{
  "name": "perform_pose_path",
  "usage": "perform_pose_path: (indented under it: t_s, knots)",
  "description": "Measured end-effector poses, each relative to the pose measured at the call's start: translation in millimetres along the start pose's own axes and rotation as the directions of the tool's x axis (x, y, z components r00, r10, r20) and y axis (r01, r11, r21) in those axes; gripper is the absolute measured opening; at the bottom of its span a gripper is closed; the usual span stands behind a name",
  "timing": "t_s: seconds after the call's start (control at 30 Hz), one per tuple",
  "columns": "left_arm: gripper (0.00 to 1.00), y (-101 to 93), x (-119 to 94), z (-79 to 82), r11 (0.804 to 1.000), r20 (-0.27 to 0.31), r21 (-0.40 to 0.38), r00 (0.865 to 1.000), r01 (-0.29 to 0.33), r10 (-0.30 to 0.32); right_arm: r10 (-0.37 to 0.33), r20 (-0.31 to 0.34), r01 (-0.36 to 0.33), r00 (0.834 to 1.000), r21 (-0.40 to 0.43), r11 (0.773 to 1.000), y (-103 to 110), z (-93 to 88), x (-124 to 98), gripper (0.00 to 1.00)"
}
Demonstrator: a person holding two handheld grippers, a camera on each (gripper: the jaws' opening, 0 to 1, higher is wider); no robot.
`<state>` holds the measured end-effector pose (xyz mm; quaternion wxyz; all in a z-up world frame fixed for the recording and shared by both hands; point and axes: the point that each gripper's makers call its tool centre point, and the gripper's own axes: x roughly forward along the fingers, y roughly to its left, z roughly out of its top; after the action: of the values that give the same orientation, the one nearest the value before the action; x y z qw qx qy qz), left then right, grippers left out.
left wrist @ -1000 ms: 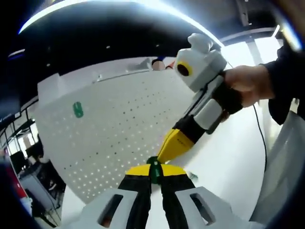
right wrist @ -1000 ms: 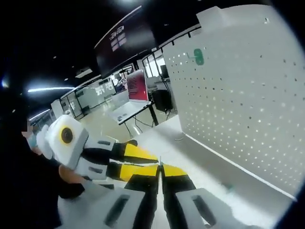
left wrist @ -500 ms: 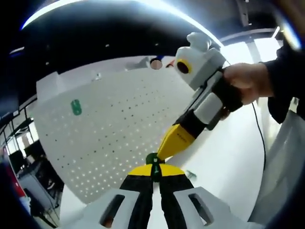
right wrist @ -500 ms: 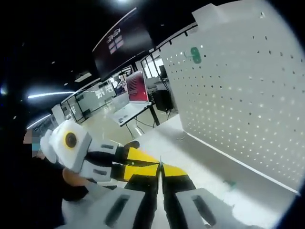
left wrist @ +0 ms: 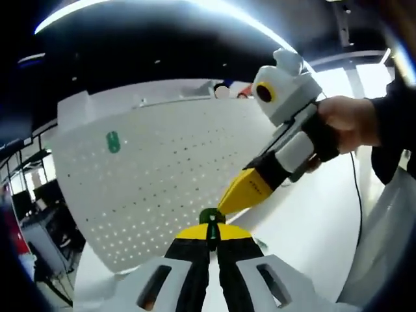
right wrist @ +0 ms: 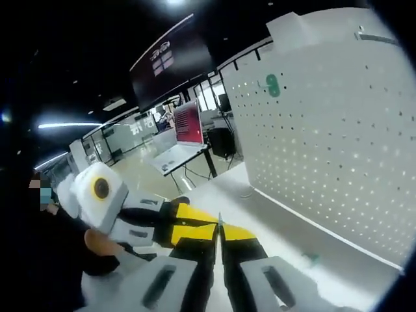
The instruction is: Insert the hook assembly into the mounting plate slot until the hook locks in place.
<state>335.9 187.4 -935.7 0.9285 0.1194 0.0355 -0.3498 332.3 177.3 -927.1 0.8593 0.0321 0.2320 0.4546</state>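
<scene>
Left claw (left wrist: 209, 239) pinched green hook (left wrist: 210, 221) | right claw (left wrist: 229, 203) pressed together, tip beside hook | pegboard (left wrist: 162, 175) ahead | I'd align squarely, push steadily.

A small green hook (left wrist: 209, 219) sat pinched between yellow-tipped jaws, well apart from the upright white pegboard (left wrist: 162, 175).

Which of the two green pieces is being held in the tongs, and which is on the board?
The green piece pinched at the tips of the left tongs is the held one. The other green piece sits apart, fixed high on the white pegboard.
</scene>
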Motion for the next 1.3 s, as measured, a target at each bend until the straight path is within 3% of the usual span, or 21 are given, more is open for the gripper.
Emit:
perform_pose_path:
  t_s: [0.3, 0.83, 1.07, 1.3]
  knots:
    - [0.02, 8.4, -2.0, 1.8, 0.995, 0.025, -0.092, 0.999, -0.023, 0.025, -0.085, 0.072, 0.091, 0.994, -0.077, 0.993, -10.7, 9.9, -14.4, 0.12]
    - [0.02, 11.8, -4.9, 3.2, 0.990, 0.032, -0.141, 0.999, -0.029, 0.034, -0.159, 0.186, 0.189, 0.970, -0.156, 0.969, -17.7, 25.1, -34.0, 0.38]
    - [0.02, 15.9, -7.0, 11.7, 0.987, 0.047, -0.155, 0.998, -0.033, 0.040, -0.190, 0.290, 0.244, 0.938, -0.164, 0.956, -13.1, 33.9, -36.4, 0.44]
    - [0.02, 45.9, -11.9, 26.5, 0.985, 0.058, -0.152, 0.994, -0.085, 0.095, -0.233, 0.394, 0.326, 0.889, -0.188, 0.927, -9.0, 37.7, -46.3, 0.45]
